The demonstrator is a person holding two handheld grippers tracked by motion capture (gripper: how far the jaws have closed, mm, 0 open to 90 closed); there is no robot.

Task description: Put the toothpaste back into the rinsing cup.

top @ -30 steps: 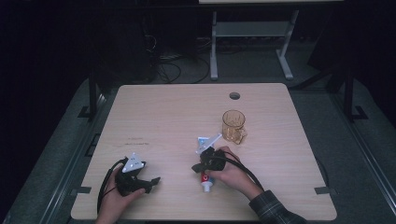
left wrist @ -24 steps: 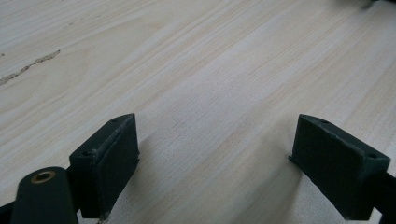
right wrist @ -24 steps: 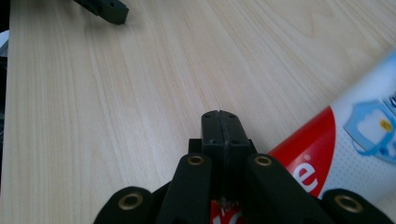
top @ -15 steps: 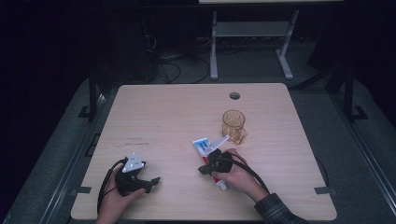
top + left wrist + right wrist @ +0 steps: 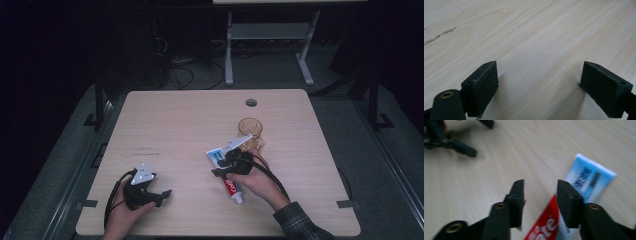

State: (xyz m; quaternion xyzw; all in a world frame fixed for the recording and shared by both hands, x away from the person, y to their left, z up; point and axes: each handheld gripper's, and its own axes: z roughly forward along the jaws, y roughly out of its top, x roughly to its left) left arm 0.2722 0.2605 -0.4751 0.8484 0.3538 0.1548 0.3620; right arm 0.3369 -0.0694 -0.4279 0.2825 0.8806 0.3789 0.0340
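A toothpaste tube point(image 5: 233, 189) with a red body and a pale blue flat end lies on the wooden table point(image 5: 180, 120), right of the middle. My right gripper point(image 5: 218, 172) hovers just over it, pointing left. In the right gripper view its jaws point(image 5: 540, 185) have just been opening. The tube point(image 5: 589, 178) lies flat below the right jaw and neither pad presses on it. My left gripper point(image 5: 162, 195) rests near the front left corner. In the left gripper view it point(image 5: 539, 72) stands open over bare wood.
An amber glass mug point(image 5: 249, 130) stands just behind the right hand. A round cable hole point(image 5: 251, 102) sits near the table's far edge. The left gripper point(image 5: 449, 142) shows far off in the right gripper view. Metal frame legs point(image 5: 229, 55) stand beyond the table.
The tube's cap end has swung to the right on the table. My right gripper's jaws have parted and the hand has lifted slightly. The left gripper has stayed put.
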